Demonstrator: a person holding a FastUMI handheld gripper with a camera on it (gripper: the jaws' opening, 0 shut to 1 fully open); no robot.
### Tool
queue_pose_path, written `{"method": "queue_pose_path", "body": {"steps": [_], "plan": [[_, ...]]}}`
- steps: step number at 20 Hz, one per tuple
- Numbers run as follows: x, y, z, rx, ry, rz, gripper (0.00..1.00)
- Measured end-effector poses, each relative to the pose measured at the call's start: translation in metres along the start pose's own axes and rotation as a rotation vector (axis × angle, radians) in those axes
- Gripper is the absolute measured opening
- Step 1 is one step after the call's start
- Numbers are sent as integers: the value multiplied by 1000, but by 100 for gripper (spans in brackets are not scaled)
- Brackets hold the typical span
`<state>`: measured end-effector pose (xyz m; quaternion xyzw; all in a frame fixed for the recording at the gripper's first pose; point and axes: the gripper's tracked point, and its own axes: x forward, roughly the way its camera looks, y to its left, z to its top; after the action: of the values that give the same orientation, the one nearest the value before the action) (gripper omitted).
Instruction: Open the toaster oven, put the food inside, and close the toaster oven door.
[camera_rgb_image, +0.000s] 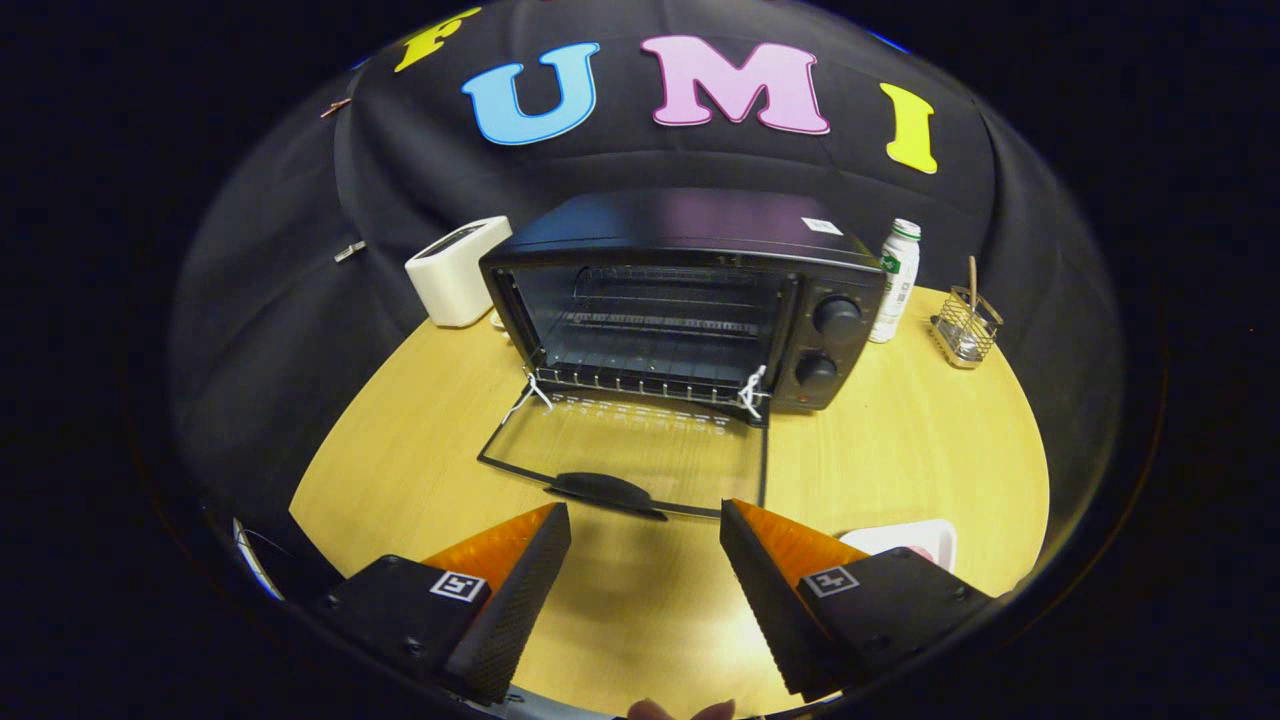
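The orange-and-black two-finger gripper (645, 530) hovers with fingers spread wide, holding nothing. Just ahead of its tips lies the glass door (625, 455) of the black toaster oven (690, 300), folded flat on the round wooden table (900, 450); a white plate (915, 538) peeks beside the right finger

Oven (690, 290) at table (900, 470) rear centre, door (620, 455) folded down flat toward gripper (645, 570). Toaster (457, 270) just left of oven; bottle (897, 280) just right; wire holder (965, 328) further right. Tray (915, 540) behind right finger. Jaws apart, short of door handle (605, 492), gripping nothing.
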<state>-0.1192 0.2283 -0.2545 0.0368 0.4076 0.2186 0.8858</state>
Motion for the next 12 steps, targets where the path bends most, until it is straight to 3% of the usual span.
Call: {"method": "queue_pose_path", "body": {"steps": [12], "plan": [[-51, -173, -75, 82, 375, -43, 99]]}}
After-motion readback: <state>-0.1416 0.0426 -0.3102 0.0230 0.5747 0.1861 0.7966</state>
